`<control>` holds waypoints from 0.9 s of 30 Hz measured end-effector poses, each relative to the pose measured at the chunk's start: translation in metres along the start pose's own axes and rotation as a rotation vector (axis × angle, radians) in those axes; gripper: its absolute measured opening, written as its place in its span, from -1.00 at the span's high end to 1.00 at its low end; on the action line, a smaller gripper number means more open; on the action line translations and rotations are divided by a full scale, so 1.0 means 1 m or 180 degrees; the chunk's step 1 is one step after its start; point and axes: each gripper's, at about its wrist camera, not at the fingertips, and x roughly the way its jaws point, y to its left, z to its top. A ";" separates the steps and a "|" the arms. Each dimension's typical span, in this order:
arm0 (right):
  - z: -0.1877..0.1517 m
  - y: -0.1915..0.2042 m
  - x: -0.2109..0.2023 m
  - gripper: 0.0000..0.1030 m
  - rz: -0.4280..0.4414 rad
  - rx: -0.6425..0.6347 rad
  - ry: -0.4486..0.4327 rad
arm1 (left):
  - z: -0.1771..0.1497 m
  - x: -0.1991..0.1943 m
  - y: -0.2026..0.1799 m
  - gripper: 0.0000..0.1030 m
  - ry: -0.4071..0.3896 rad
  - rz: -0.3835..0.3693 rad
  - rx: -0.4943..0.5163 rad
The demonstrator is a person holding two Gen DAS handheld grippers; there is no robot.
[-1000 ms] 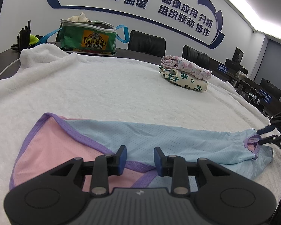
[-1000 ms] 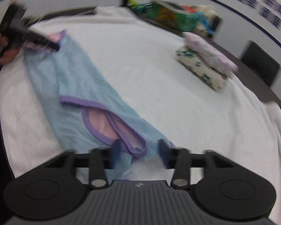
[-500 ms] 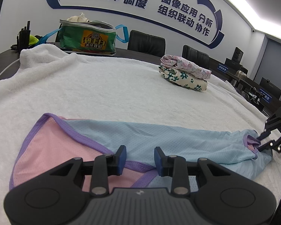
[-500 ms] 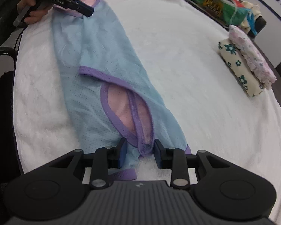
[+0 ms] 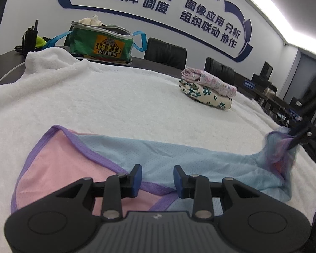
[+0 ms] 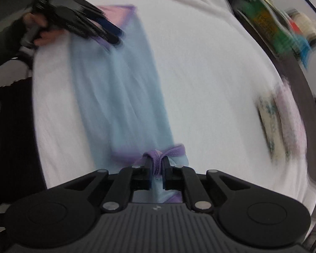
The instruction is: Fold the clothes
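A light blue mesh top (image 5: 179,154) with purple trim and a pink inner side lies stretched along the near edge of a white towel-covered table (image 5: 115,101). My left gripper (image 5: 157,178) is open, its fingers resting over the purple hem at the pink end. My right gripper (image 6: 157,166) is shut on the purple-trimmed collar end of the top (image 6: 124,97) and lifts it off the table. In the left wrist view the right gripper (image 5: 292,141) shows at the far right with the bunched fabric raised. In the right wrist view the left gripper (image 6: 113,35) shows at the far end.
A stack of folded floral clothes (image 5: 207,89) sits at the back right of the table. A green bag (image 5: 101,42) stands at the back left, with black chairs (image 5: 166,52) behind the table. The right wrist view is motion-blurred.
My right gripper closed on the collar end of the top and raised it, bunching the fabric. My left gripper stayed open in the same place over the hem.
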 end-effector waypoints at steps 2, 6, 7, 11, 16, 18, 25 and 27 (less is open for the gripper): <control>0.050 0.014 0.008 0.60 0.0054 -0.0268 -0.0031 | 0.000 -0.001 0.000 0.39 -0.0009 0.0007 -0.0011; 0.108 0.029 0.011 -0.14 0.0169 -0.0572 -0.0183 | 0.000 -0.002 0.001 0.38 -0.0019 -0.0009 -0.0023; 0.111 0.029 0.003 -0.14 0.0141 -0.0605 -0.0284 | 0.000 -0.003 0.001 0.37 -0.0029 -0.0015 -0.0031; 0.092 0.002 -0.039 -0.17 -0.0168 -0.0154 -0.0696 | -0.001 -0.005 0.002 0.20 -0.0070 -0.0017 -0.0051; 0.028 -0.019 -0.036 -0.16 -0.0379 0.0324 -0.0654 | -0.001 -0.015 0.003 0.20 -0.0229 0.0011 -0.0092; 0.012 -0.010 -0.018 -0.16 -0.0294 0.0315 -0.0681 | -0.001 -0.030 0.002 0.20 -0.0361 0.0149 -0.0164; 0.002 0.020 0.058 0.02 0.0326 0.0041 -0.0578 | -0.035 -0.097 -0.001 0.01 -0.0724 0.0893 -0.0278; 0.001 0.010 0.036 0.01 0.0356 0.0071 -0.0980 | -0.045 -0.107 0.005 0.02 -0.0703 0.1347 -0.0443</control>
